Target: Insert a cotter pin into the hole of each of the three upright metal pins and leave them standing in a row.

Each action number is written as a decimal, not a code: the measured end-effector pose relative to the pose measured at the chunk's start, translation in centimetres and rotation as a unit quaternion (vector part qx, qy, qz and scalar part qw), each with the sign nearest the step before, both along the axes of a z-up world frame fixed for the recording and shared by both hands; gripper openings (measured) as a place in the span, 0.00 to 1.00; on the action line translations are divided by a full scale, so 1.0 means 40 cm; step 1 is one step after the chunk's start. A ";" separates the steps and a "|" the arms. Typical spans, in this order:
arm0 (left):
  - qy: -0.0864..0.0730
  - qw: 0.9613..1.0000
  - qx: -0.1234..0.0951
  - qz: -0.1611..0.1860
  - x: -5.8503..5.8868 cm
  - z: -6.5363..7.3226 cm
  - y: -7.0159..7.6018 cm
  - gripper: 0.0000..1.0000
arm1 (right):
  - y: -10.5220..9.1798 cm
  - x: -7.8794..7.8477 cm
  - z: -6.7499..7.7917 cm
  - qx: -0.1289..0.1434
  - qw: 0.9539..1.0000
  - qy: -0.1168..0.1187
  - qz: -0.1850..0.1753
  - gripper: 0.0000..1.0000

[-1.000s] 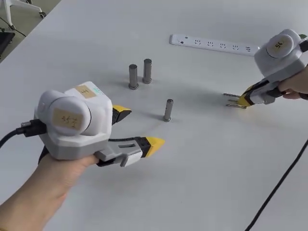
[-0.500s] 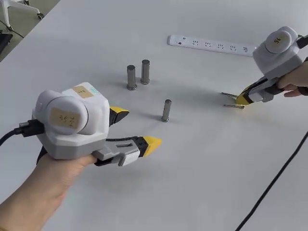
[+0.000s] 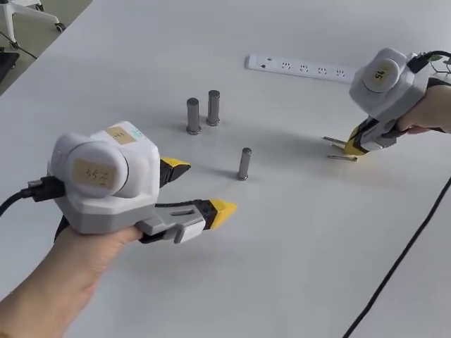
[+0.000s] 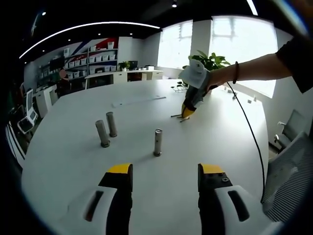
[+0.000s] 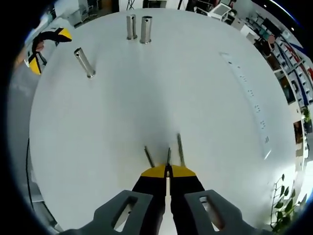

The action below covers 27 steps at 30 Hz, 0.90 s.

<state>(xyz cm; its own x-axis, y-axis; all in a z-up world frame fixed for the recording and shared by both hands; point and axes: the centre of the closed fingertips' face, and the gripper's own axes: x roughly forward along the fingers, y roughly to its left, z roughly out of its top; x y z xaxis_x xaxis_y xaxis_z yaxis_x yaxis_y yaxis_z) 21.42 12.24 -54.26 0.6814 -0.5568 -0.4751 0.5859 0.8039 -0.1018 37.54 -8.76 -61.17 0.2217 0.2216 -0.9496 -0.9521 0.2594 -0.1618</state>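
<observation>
pins: three grey metal cylinder pins (image 3: 244,163) upright, two paired, one apart | left gripper (image 3: 201,186) jaws wide, empty | right gripper (image 5: 167,171) nipping thin silver cotter pin (image 5: 168,155), two loose cotter pins (image 5: 181,147) beside

3 upright pins (image 3: 244,163), cotter pins (image 3: 334,140) apart

Wht table (image 3: 296,239), bright windows (image 4: 230,34), wall shelves (image 4: 90,61)
</observation>
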 end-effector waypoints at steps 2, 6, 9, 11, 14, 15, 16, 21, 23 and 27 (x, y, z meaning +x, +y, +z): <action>0.001 1.000 -0.005 -0.003 -0.003 0.003 -0.003 0.50 | 0.002 -0.012 0.006 0.002 1.000 -0.003 0.002 0.00; -0.001 1.000 -0.009 -0.005 -0.001 0.021 -0.007 0.48 | 0.008 -0.032 0.027 0.010 1.000 -0.013 0.007 0.00; 0.000 1.000 -0.018 -0.006 -0.001 0.031 -0.016 0.44 | 0.017 -0.058 0.050 0.022 1.000 -0.013 0.013 0.00; 0.006 1.000 -0.027 -0.009 -0.005 0.035 -0.025 0.42 | 0.026 -0.076 0.067 0.028 0.999 -0.019 0.026 0.00; 0.010 0.999 -0.031 -0.015 -0.014 0.041 -0.039 0.40 | 0.043 -0.078 0.075 0.043 0.998 -0.022 0.050 0.00; 0.011 0.999 -0.032 -0.017 -0.016 0.042 -0.043 0.40 | 0.055 -0.094 0.084 0.058 0.997 -0.020 0.054 0.00; 0.013 0.999 -0.033 -0.016 -0.019 0.044 -0.046 0.40 | 0.063 -0.109 0.091 0.063 0.996 -0.022 0.059 0.00; 0.020 0.999 -0.040 -0.017 -0.027 0.048 -0.060 0.40 | 0.097 -0.177 0.109 0.085 0.993 -0.024 0.073 0.00; 0.026 0.999 -0.040 -0.018 -0.032 0.046 -0.066 0.39 | 0.109 -0.196 0.114 0.089 0.992 -0.028 0.085 0.00; 0.039 0.998 -0.044 -0.018 -0.037 0.032 -0.076 0.37 | 0.127 -0.209 0.121 0.092 0.988 -0.033 0.117 0.00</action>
<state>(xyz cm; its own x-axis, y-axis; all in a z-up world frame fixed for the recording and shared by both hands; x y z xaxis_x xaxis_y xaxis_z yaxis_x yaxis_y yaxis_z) 19.95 9.18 -52.98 0.6228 -0.6225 -0.4740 0.6019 0.7682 -0.2180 29.16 -3.67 -56.35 0.2047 0.4413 -0.8737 -0.9784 0.0646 -0.1965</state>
